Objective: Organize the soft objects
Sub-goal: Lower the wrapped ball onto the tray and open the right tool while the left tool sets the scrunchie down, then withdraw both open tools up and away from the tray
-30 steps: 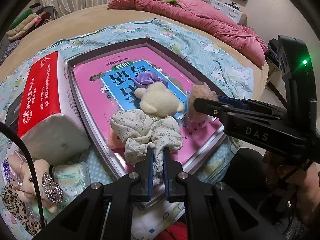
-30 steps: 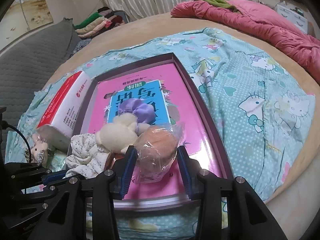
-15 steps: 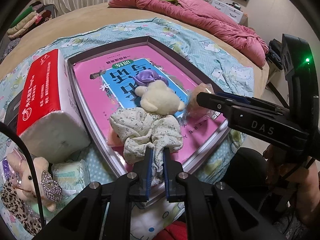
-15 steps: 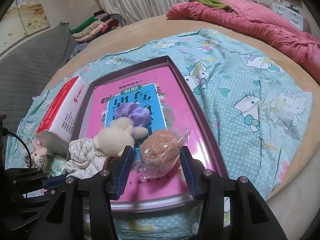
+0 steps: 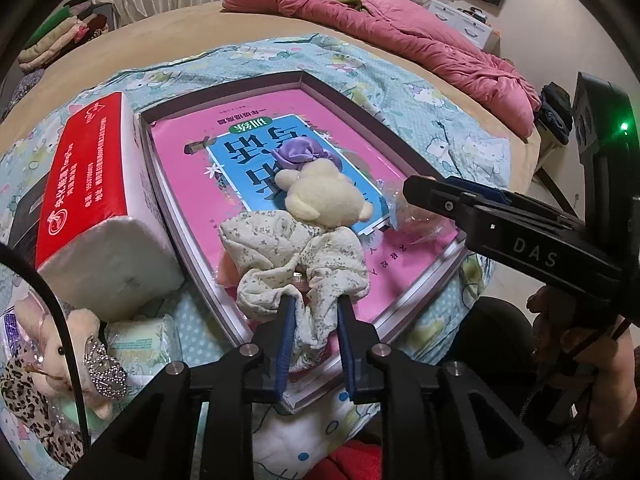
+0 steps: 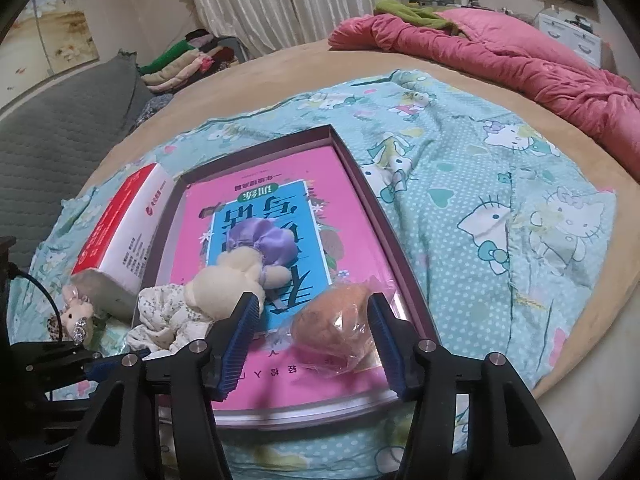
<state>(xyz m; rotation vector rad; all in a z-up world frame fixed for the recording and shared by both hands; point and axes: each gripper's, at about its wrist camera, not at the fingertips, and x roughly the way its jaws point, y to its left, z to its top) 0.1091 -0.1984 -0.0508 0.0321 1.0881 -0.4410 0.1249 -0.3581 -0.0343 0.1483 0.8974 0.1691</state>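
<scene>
With both jaws opening, your left gripper freed the floral scrunchie and your right gripper the wrapped orange plush inside the tray; lifting straight would have avoided snags.

Pink book bare at far end; tissue pack blocks the left.

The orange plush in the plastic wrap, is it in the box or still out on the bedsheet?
In the box. The wrapped orange plush lies on the pink book inside the box's dark rim, between the right gripper's opening jaws.
</scene>
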